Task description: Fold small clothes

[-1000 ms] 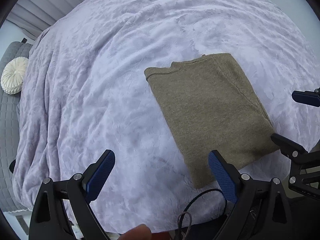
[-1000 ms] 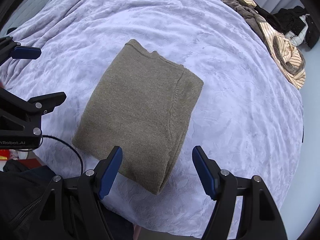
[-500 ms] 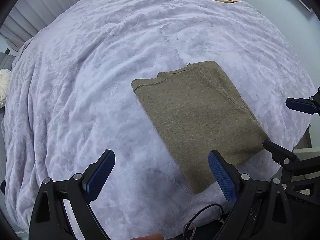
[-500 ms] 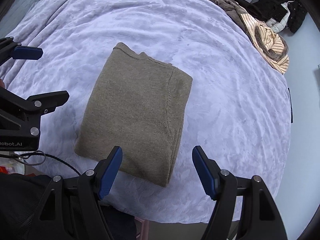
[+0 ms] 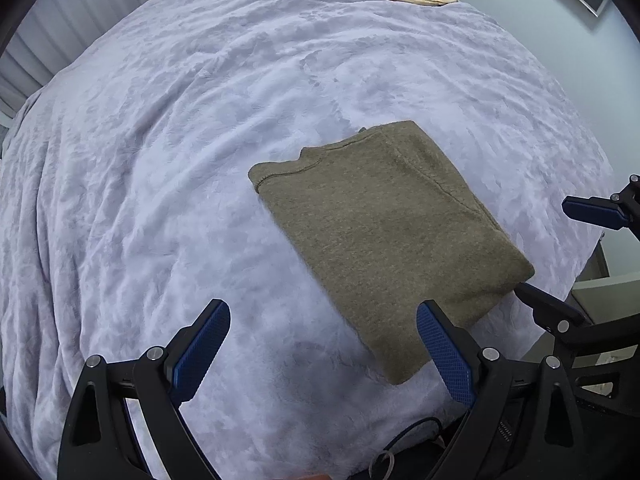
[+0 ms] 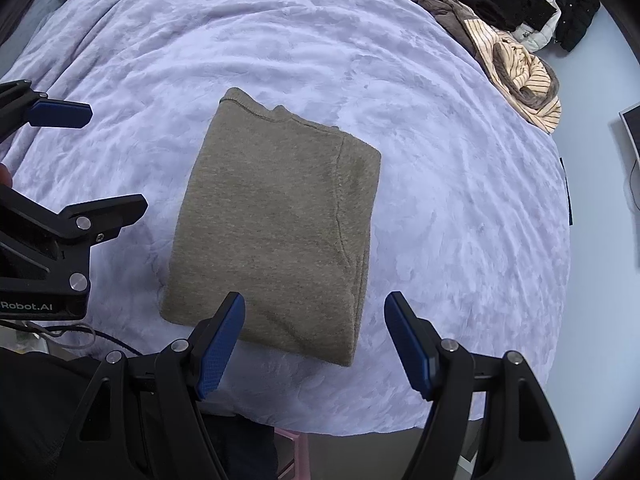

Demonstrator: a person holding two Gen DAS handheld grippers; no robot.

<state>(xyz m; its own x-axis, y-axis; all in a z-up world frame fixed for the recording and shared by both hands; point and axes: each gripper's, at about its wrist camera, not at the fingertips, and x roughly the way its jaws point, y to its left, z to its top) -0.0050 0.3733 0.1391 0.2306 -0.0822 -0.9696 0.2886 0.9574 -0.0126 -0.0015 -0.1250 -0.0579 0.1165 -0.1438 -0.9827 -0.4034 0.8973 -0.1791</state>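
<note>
Bedspread (image 5: 200,160), pale lilac plush with an embossed pattern, fills both views and carries everything else. Heap of unfolded clothes (image 6: 516,60), brown, striped cream and black, lies at its far edge, well apart from the work area.

Olive-brown knit garment (image 6: 276,216), folded into a compact rectangle, rests flat near the near edge of the bed; neckline end points away, long axis runs from near edge toward far side. Thick folded edge with seam on its right side; bottom edge nearest the fingers.

Right gripper (image 6: 316,344): blue-padded jaws wide apart, empty, hovering above the garment's near right corner. Left gripper (image 5: 324,352): jaws equally wide, empty, above bare bedspread just left of the garment's near corner. Neither touches cloth.

Judgement: this piece looks finished. The right gripper is the nearer to the unfolded heap. Open bedspread on the left and far side gives ample room; the near bed edge is close, so a drag toward it risks a slide-off.
</note>
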